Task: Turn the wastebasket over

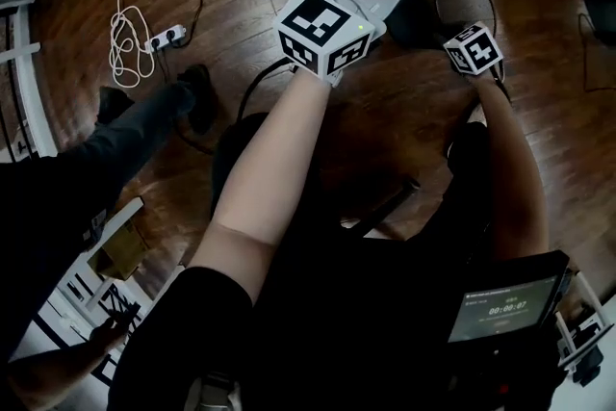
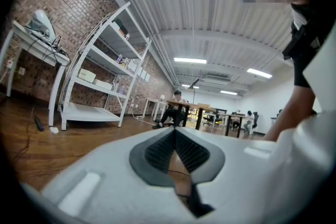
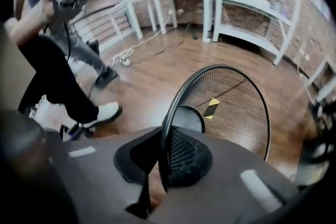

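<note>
Right claw (image 3: 165, 136) clamped on thin rim of bin (image 3: 231, 113), far right, low over floor (image 3: 147, 76); lifted or not, cannot tell; pinch on wire alone, so bin may twist, slip out mid-flip and roll; left claw (image 2: 175, 131) together, empty, giving no support; bin empty but for yellow-black tag (image 3: 211, 107).

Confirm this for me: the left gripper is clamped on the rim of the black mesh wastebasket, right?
No, it is the right gripper that is clamped on the rim of the black mesh wastebasket; the right gripper view shows the rim between its jaws. The left gripper is shut on nothing.
</note>
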### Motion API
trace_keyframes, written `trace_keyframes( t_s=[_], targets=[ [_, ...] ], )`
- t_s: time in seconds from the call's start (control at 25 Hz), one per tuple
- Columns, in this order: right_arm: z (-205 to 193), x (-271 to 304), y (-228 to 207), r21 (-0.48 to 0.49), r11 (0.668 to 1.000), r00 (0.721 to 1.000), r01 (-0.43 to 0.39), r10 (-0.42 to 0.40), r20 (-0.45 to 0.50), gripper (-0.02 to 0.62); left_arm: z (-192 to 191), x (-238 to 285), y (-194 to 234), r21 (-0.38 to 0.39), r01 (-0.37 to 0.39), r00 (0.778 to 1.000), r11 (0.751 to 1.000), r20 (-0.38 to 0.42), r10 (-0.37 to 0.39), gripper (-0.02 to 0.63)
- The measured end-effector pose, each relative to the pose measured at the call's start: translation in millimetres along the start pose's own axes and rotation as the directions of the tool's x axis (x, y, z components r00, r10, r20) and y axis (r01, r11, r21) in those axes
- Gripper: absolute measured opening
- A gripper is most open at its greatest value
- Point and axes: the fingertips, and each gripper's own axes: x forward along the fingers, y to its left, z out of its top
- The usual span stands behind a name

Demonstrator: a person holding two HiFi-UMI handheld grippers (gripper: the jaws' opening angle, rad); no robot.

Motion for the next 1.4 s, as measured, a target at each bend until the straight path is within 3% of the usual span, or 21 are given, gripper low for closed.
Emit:
trace_keyframes(
  t_s=[0.12,0.24,0.56,0.68,0.76,0.96,1.08,1.24,1.32,1.4],
  targets=[
    [-13,11,26,-0.246,0.969,0.987,0.019,-0.058,-0.151,0.012,0,-1,2,0.000,-0.004,1.000,1.000,0.000,0.004,0.003],
    [-20,22,48,-0.425,0.905,0.967,0.000,-0.108,-0.229,0.014,3,0,4,-0.006,-0.006,1.000,1.000,0.003,0.006,0.003],
    [-32,41,80,-0.630,0.775,0.950,-0.042,-0.164,-0.265,0.021,16,-2,-2,0.004,-0.004,1.000,1.000,0.012,0.004,0.003],
    [-42,40,90,-0.663,0.746,0.945,-0.064,-0.168,-0.280,0.014,25,-7,-9,0.009,-0.001,1.000,1.000,0.016,0.001,0.002],
    [-48,42,89,-0.667,0.742,0.944,-0.070,-0.167,-0.286,0.012,25,-6,-11,0.012,0.003,1.000,1.000,0.013,-0.003,0.003],
    [-55,44,89,-0.616,0.783,0.949,-0.082,-0.128,-0.289,0.014,25,-6,-9,0.013,0.002,1.000,1.000,0.007,-0.002,0.003],
    [-51,26,96,-0.601,0.795,0.957,-0.084,-0.103,-0.270,0.089,32,-4,-19,0.018,0.008,1.000,1.000,0.009,-0.008,0.002],
    [-39,-10,106,-0.592,0.799,0.969,-0.102,-0.055,-0.241,0.117,40,-3,-29,0.027,0.017,1.000,0.999,0.005,-0.018,0.003],
    [-32,-30,110,-0.576,0.810,0.975,-0.114,-0.018,-0.219,0.115,44,-2,-31,0.031,0.019,1.000,0.999,0.008,-0.019,0.003],
    [-17,-56,111,-0.573,0.815,0.989,-0.093,0.008,-0.150,0.049,46,-1,-34,0.039,0.020,1.000,0.999,0.012,-0.020,0.003]
  ],
)
